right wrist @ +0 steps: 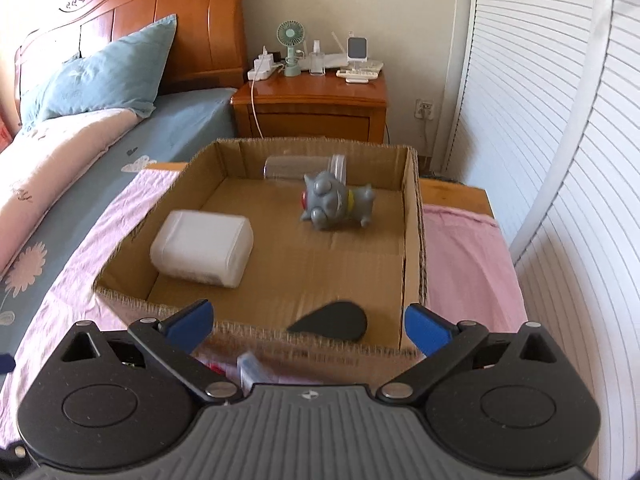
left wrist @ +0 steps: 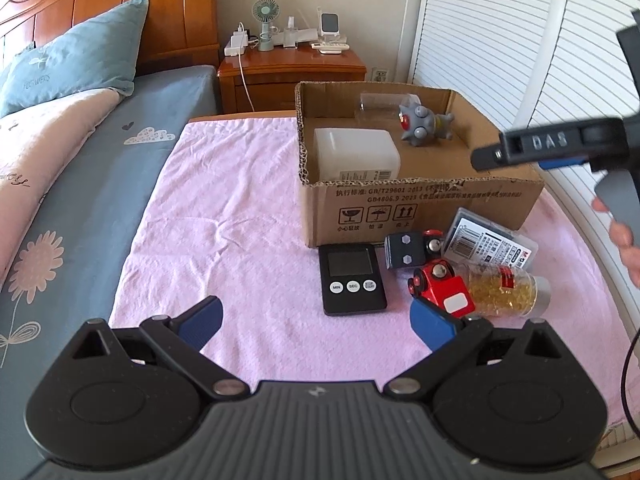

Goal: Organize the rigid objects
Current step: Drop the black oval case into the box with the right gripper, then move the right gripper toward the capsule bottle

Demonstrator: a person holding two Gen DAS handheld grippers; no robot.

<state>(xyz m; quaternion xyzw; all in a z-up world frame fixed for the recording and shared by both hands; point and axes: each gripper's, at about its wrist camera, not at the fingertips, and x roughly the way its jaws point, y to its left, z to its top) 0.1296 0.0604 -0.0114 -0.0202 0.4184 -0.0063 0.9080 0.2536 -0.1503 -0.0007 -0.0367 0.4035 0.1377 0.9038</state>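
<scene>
Five items sit loose on the pink cloth (left wrist: 248, 216) outside the cardboard box (left wrist: 420, 204), three are already inside. Risks first, left to right

Left gripper (left wrist: 316, 322): jaws wide apart, nothing between them, hovering low over the cloth. Its right pad is just in front of the red toy car (left wrist: 440, 284); a careless close there likely clips the car and knocks it into the pill bottle (left wrist: 504, 286), which lies on its side and looks free to roll toward the cloth edge

Black timer (left wrist: 352, 278) lies flat just beside the box's front wall. Thin and flat, so the pads may skid off it or bunch the cloth instead of getting under

Grey block (left wrist: 406, 250), car, bottle and the clear labelled case (left wrist: 492, 240) are packed touching or nearly so; grabbing one probably drags a neighbour

Right gripper (right wrist: 308, 322): jaws fully spread, empty, above the box's near wall. Dropping lower risks hitting the rim and shoving the box

Inside the box: white plastic container (right wrist: 202, 250) on its side at the left, clear cup (right wrist: 298, 166) lying against the back wall, grey toy figure (right wrist: 336, 202) just in front of the cup. Dark teardrop shape near the front wall (right wrist: 330, 322), cannot tell what it is
</scene>
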